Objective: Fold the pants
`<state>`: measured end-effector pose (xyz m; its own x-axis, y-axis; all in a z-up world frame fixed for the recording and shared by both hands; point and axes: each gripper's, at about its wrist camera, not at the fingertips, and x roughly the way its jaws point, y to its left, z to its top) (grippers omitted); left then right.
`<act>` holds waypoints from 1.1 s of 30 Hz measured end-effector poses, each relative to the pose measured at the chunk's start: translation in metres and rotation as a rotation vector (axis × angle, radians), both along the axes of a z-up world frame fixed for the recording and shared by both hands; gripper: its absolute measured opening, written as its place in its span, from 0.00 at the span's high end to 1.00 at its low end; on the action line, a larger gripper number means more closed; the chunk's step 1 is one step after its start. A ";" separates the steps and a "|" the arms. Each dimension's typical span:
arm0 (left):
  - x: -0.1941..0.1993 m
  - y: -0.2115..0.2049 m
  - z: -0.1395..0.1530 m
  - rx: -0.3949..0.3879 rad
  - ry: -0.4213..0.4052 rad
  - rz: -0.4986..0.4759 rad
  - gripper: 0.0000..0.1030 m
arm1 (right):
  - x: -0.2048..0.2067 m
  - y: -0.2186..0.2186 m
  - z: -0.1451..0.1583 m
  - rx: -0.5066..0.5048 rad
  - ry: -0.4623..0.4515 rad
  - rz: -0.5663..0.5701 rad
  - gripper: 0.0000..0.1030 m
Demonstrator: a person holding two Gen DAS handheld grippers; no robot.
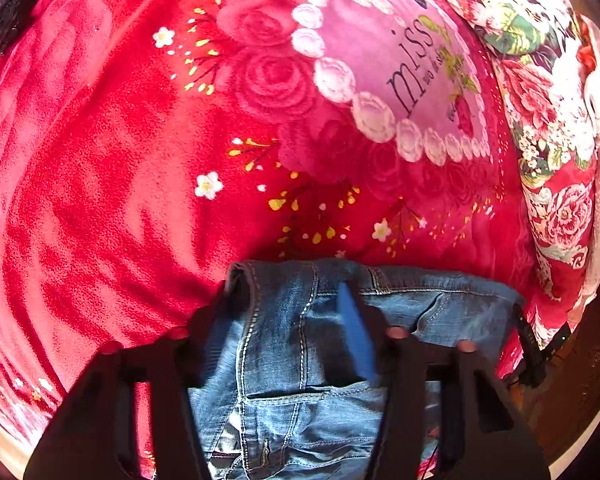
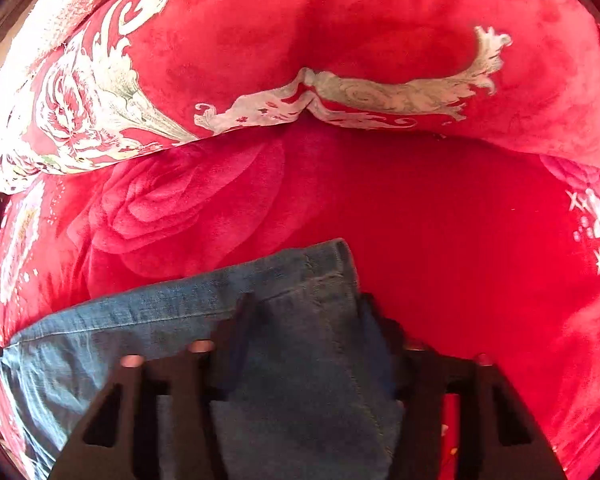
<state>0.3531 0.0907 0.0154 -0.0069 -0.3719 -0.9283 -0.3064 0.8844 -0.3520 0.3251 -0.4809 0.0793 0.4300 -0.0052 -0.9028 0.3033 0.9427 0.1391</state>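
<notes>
Red blanket (image 1: 100, 200); left-view-only jeans (image 1: 292, 340) pocket.

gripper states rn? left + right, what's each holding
Left gripper: shut on the jeans, at the waistband end.
Right gripper: shut on the jeans, at a hemmed edge over the red blanket.

bright warm light, reds oversaturated; strong fisheye bending, dark vignette at corners; blanket (image 1: 100, 160) sharp, black fingers (image 2: 236, 332) near lens soft, shadowed.
</notes>
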 end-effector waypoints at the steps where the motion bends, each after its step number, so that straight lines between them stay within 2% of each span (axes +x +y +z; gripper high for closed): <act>1: -0.002 -0.003 0.001 0.008 -0.005 -0.016 0.84 | -0.004 -0.002 0.002 0.004 0.000 -0.009 0.83; 3: -0.008 -0.014 0.012 0.118 -0.063 -0.056 0.88 | -0.011 -0.002 0.011 0.016 -0.018 -0.014 0.85; 6: -0.027 -0.045 0.043 0.291 -0.210 -0.161 0.90 | -0.028 0.007 0.032 -0.009 -0.059 -0.014 0.86; 9: -0.053 -0.072 0.078 0.403 -0.353 -0.226 0.90 | -0.053 0.010 0.060 -0.007 -0.116 -0.032 0.86; 12: -0.086 -0.077 0.113 0.439 -0.463 -0.235 0.90 | -0.084 0.011 0.092 0.008 -0.172 -0.055 0.86; 16: -0.134 -0.065 0.157 0.441 -0.585 -0.224 0.90 | -0.142 0.011 0.135 0.022 -0.245 -0.080 0.86; 21: -0.205 -0.052 0.186 0.421 -0.687 -0.215 0.90 | -0.243 0.023 0.166 0.064 -0.342 -0.137 0.86; 24: -0.244 -0.042 0.179 0.393 -0.687 -0.216 0.90 | -0.313 0.029 0.157 0.086 -0.358 -0.169 0.86; 26: -0.268 -0.034 0.163 0.363 -0.655 -0.215 0.90 | -0.365 0.034 0.139 0.102 -0.356 -0.198 0.86; 29: -0.290 -0.027 0.116 0.326 -0.518 -0.241 0.90 | -0.414 0.043 0.086 0.133 -0.283 -0.265 0.84; 31: -0.296 -0.026 0.083 0.310 -0.406 -0.258 0.90 | -0.438 0.045 0.045 0.135 -0.188 -0.300 0.82; 33: -0.300 -0.021 0.066 0.273 -0.344 -0.249 0.90 | -0.458 0.049 0.018 0.149 -0.126 -0.327 0.81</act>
